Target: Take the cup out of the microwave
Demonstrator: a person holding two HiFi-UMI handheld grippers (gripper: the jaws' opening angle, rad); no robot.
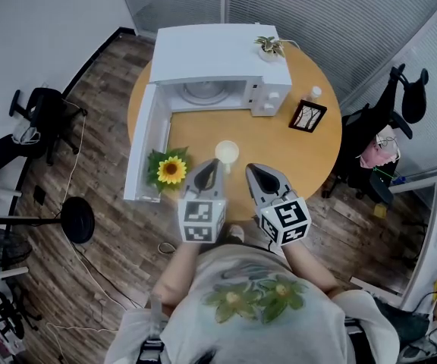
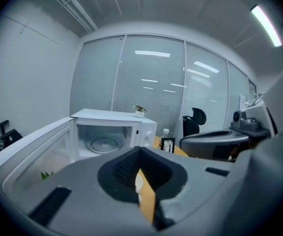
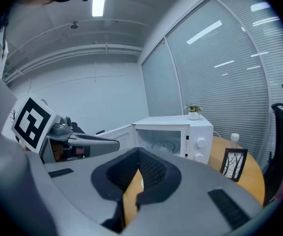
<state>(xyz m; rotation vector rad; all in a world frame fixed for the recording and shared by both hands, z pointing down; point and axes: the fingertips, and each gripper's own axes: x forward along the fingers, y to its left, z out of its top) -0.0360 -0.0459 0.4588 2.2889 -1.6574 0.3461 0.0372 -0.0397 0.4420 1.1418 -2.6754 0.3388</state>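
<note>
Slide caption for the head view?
Cup stands on the table before the open microwave; left hand-held gripper and right hand-held gripper shut, empty.

1. One white box-shaped microwave (image 1: pixel 218 59).
2. One white round cup (image 1: pixel 227 152).
3. One yellow sunflower (image 1: pixel 171 170).
4. One small potted plant (image 1: pixel 268 47).
5. One black-framed picture (image 1: pixel 307 116).
6. One white-capped bottle (image 1: pixel 314 93).
7. One round wooden bench (image 1: pixel 294 154).
8. Two grey tongs: left tongs (image 1: pixel 209 169), right tongs (image 1: pixel 255 173).

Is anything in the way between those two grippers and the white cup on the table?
Nothing visible. The cup stands alone on bare table just ahead of the left gripper and right gripper; the sunflower sits off to its left, the microwave behind it.
</note>
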